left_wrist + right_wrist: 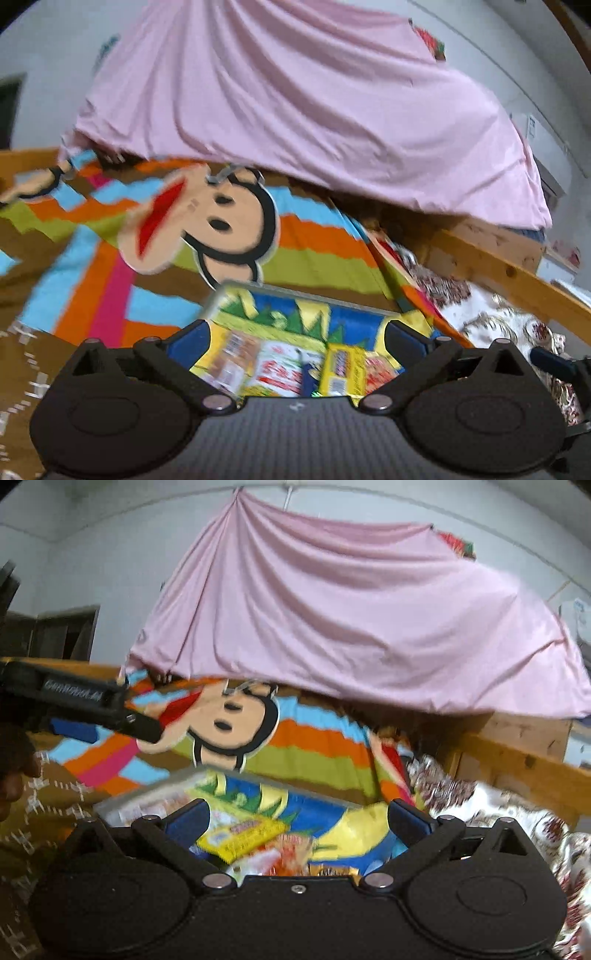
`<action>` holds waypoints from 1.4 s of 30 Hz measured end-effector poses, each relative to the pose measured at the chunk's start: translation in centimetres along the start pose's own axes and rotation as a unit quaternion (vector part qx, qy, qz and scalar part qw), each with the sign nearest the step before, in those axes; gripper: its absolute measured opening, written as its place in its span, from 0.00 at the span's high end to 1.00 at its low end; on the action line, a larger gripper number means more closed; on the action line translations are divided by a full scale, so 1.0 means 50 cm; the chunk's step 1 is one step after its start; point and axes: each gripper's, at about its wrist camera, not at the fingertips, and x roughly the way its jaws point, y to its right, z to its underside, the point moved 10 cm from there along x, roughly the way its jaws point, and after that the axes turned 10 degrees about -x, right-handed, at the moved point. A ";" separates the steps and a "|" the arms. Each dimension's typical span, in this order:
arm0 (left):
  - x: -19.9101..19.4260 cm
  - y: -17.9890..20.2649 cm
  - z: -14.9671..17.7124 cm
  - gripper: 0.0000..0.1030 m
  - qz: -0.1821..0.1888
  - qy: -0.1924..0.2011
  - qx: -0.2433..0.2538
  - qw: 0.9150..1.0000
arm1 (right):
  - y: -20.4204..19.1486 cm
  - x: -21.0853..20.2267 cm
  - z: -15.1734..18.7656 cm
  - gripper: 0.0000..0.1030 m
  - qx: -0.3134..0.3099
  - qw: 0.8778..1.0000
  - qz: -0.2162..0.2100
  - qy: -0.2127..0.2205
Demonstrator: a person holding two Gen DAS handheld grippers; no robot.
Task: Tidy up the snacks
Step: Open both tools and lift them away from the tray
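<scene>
A shallow tin tray point(229, 293) with a bright blue, yellow and green printed bottom lies on the bed, just beyond my left gripper point(297, 332). In it lie several snack packets, among them a red-and-white one point(280, 369) and a yellow one point(341, 369). The left gripper's blue-padded jaws stand wide apart above the tray and touch nothing. In the right wrist view the same tray point(147, 794) holds a yellow packet point(243, 834). My right gripper point(297, 808) is open over it, with nothing held. A finger point(140, 727) of the left gripper shows at the left.
The tray rests on a striped blanket with a cartoon monkey point(221, 221). A pink sheet point(295, 110) hangs down behind it. A wooden bed rail point(517, 273) and a floral cloth point(498, 321) lie to the right, brown patterned fabric point(44, 805) to the left.
</scene>
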 end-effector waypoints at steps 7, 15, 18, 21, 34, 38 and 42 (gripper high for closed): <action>-0.106 -0.039 -0.027 0.01 -0.035 0.036 0.006 0.999 | -0.007 -0.072 -0.057 0.01 0.003 0.999 0.011 0.046; -0.217 -0.070 0.006 0.00 -0.063 0.027 0.001 0.998 | -0.033 -0.157 -0.094 0.01 0.004 0.998 -0.005 0.060; -0.253 -0.077 0.031 0.00 -0.068 0.015 0.007 0.998 | -0.044 -0.191 -0.093 0.01 0.014 0.999 -0.015 0.048; -0.282 -0.084 0.059 0.00 -0.072 0.004 0.014 0.997 | -0.053 -0.219 -0.080 0.01 0.032 0.999 -0.023 0.023; -0.322 -0.109 0.168 0.00 -0.085 -0.066 0.039 0.993 | -0.086 -0.291 0.023 0.01 0.105 0.989 -0.012 -0.099; -0.322 -0.117 0.192 0.00 -0.091 -0.089 0.037 0.991 | -0.110 -0.293 0.057 0.01 0.096 0.986 -0.015 -0.138; -0.322 -0.122 0.205 0.00 -0.097 -0.100 0.043 0.989 | -0.138 -0.281 0.074 0.01 0.083 0.982 -0.029 -0.164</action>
